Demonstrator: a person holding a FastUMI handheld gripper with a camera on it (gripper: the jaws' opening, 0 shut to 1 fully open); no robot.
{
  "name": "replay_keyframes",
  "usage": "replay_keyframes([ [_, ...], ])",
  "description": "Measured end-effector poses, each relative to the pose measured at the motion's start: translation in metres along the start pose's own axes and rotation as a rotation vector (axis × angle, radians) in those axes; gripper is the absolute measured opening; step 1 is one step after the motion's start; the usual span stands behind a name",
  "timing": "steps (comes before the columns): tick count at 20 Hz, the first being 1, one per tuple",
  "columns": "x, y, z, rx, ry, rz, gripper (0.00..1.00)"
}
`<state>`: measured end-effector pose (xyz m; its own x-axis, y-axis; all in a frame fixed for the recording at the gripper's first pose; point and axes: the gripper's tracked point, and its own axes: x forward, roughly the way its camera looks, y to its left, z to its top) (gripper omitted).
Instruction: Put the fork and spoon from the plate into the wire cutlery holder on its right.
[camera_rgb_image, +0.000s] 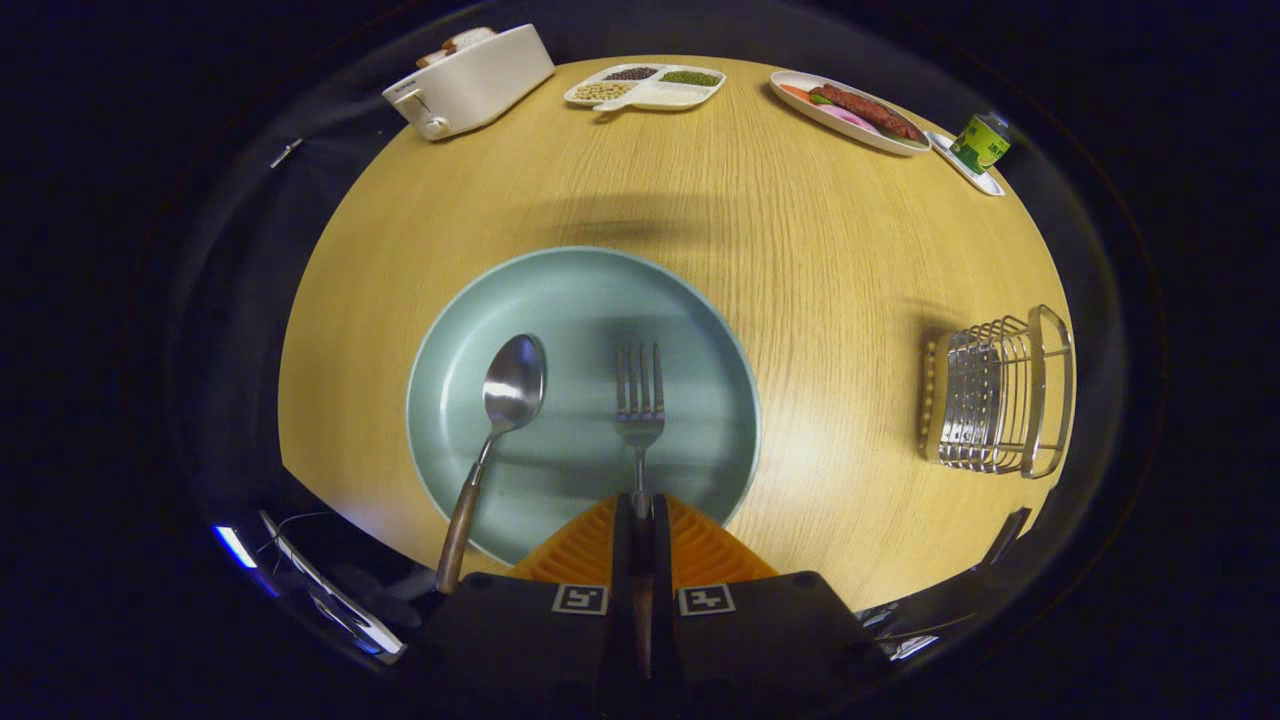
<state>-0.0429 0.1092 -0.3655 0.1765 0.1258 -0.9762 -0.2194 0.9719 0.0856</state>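
Note:
A pale blue-green plate (690, 330) lies on the round wooden table just ahead of my fingers. A metal fork (639, 400) points away from me over the plate, its handle running back between my fingers. My gripper (641, 510) is shut on the fork's handle. A metal spoon (510, 385) with a wooden handle rests on the plate to the fork's left, its handle hanging over the plate's near rim. The wire cutlery holder (1000, 395) stands on the table well to the right of the plate.
Along the table's far edge stand a white toaster (470, 80), a white divided dish of beans (645, 87), an oval plate of food (850, 110) and a green can (980, 143) on a small tray. Bare wood lies between the plate and the holder.

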Motion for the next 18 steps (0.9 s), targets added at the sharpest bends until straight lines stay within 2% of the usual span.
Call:
replay_keyframes([
  [5,-0.025,-0.024,0.021,0.006,-0.069,0.004,0.11],
  [11,-0.038,-0.032,0.008,0.026,-0.036,0.034,0.09],
  [18,-0.103,-0.081,0.025,0.069,-0.092,0.049,0.09],
])
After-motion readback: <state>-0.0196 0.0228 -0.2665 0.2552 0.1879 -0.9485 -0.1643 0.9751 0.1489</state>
